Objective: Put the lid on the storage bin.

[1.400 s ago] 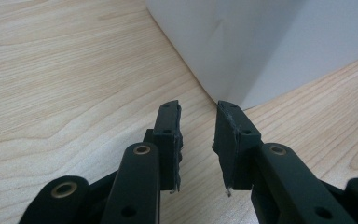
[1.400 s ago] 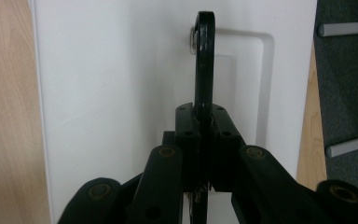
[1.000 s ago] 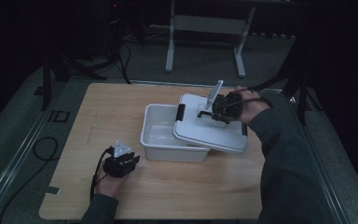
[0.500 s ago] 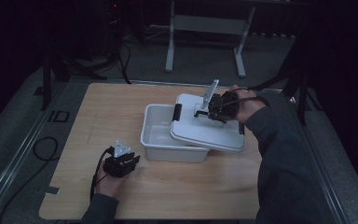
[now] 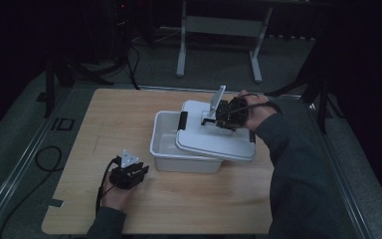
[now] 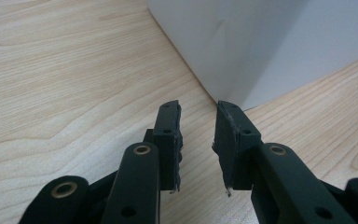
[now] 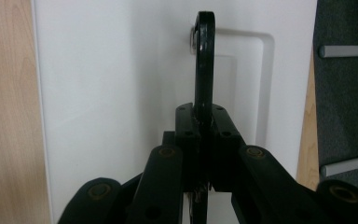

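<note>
- One white lid (image 5: 214, 137), black handle (image 7: 204, 60) upright, clamped by right gripper (image 5: 214, 119), askew over one white bin (image 5: 166, 149)
- Left gripper (image 6: 198, 135) slightly apart, empty, bin just ahead

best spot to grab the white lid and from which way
Take the lid by its black handle at the top centre, coming from above. The handle stands up as a thin loop, narrow enough for both jaws to pinch, as the right gripper does now. The lid's flat, wide panel offers no such hold.
</note>
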Tool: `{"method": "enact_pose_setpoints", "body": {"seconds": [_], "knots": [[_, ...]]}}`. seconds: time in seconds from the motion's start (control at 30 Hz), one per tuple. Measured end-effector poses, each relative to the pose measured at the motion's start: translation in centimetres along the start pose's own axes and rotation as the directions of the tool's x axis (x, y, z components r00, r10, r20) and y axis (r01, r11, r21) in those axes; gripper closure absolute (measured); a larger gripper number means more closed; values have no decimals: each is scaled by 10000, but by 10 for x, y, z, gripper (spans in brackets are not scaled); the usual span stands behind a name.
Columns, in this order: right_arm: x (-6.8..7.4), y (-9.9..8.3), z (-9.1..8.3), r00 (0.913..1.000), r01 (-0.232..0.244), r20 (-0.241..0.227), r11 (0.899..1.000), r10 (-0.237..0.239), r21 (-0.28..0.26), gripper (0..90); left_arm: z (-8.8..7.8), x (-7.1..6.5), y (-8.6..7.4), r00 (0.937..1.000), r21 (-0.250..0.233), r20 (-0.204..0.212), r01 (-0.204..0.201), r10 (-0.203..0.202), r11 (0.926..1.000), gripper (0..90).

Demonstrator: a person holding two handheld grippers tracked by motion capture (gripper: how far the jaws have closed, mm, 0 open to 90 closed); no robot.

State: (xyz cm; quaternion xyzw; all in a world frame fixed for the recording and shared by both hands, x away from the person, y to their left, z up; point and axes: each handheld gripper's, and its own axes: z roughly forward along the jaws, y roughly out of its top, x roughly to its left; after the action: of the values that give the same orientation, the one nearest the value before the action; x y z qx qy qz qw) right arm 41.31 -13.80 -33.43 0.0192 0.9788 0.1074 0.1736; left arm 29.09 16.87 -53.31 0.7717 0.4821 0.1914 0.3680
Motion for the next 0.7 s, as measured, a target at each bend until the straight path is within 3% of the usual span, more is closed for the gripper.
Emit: {"method": "enact_pose_setpoints", "body": {"seconds": [0.7], "knots": [[5,21,8,9992,389,13,9991,-390,142,845,-1,1,0,10000,-3,-6,-8,8,10000,707]]}}
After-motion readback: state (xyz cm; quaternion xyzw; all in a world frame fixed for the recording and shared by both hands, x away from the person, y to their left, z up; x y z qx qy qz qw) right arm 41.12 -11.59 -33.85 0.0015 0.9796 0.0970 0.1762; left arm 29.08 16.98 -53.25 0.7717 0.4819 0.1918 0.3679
